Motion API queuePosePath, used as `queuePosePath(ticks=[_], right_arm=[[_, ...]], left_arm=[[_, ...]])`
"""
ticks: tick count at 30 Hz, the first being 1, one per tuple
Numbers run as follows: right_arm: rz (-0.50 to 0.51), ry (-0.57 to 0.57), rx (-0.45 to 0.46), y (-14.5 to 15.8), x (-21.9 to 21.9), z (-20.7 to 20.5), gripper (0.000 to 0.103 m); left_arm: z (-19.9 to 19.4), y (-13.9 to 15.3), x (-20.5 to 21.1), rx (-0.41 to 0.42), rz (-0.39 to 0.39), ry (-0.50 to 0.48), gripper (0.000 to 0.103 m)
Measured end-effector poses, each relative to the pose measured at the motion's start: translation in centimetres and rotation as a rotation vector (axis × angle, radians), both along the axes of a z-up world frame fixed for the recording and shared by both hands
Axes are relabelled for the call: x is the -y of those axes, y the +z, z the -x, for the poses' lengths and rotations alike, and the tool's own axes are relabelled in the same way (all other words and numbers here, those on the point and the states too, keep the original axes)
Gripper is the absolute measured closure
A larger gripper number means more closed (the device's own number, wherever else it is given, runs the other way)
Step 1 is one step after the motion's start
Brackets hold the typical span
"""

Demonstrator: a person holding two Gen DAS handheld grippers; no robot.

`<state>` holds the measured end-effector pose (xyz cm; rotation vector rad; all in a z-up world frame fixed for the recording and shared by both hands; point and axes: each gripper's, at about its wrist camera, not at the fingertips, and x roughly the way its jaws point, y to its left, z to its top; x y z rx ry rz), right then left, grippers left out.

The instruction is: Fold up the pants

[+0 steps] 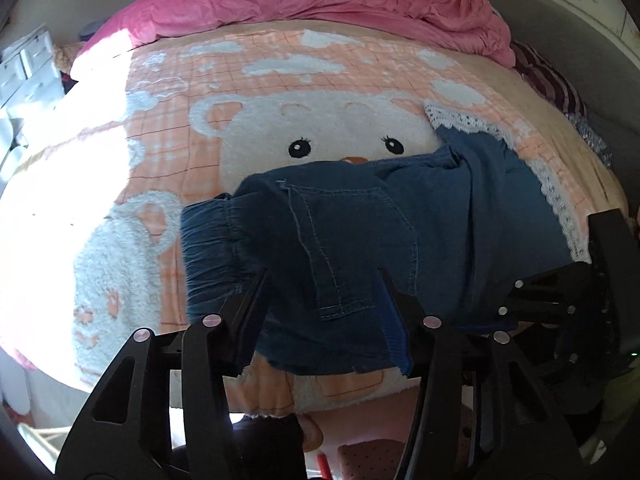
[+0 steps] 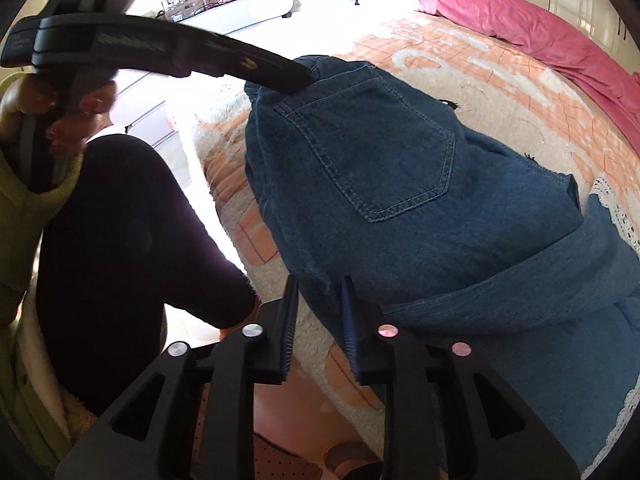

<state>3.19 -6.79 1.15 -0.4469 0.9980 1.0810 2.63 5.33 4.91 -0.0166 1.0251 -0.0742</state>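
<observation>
Dark blue denim pants lie folded on the bear-print blanket, back pocket up and white lace trim at the far right. My left gripper is open over the waistband end, and a thick fold of denim fills the gap between its jaws. In the right wrist view one of its fingers rests on the waistband's top edge. My right gripper is open at the near edge of the pants. The cloth's edge sits between its jaws, and the pads do not press on it.
A crumpled pink duvet lies along the far side of the bed. A grey headboard is at the right. A person's hand and dark-clothed leg stand left of the bed. White drawers are at far left.
</observation>
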Motion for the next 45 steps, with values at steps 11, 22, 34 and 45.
queuePosePath(ticks=[11,22,34,45], right_arm=[[-0.186,-0.212,0.027,3.6,3.9,-3.5,0.059],[0.014,-0.289,-0.059,-1.5,3.6,-5.3,0.059],[-0.191,-0.456,-0.029,3.4,9.1,-8.2,0.051],[-0.268,-0.631,-0.008,4.7,14.3,-11.1,0.046]], left_arm=[[-0.6,-4.7,0.2,-0.106,-0.128,0.011,0.062],[-0.7,-5.1,1.2,-0.107,-0.177,-0.011,0.053],[2.5,-0.5,1.3,0.112,-0.071,0.007,0.036],[2.6,1.0,6.5,0.155,-0.008,-0.105,0.035]])
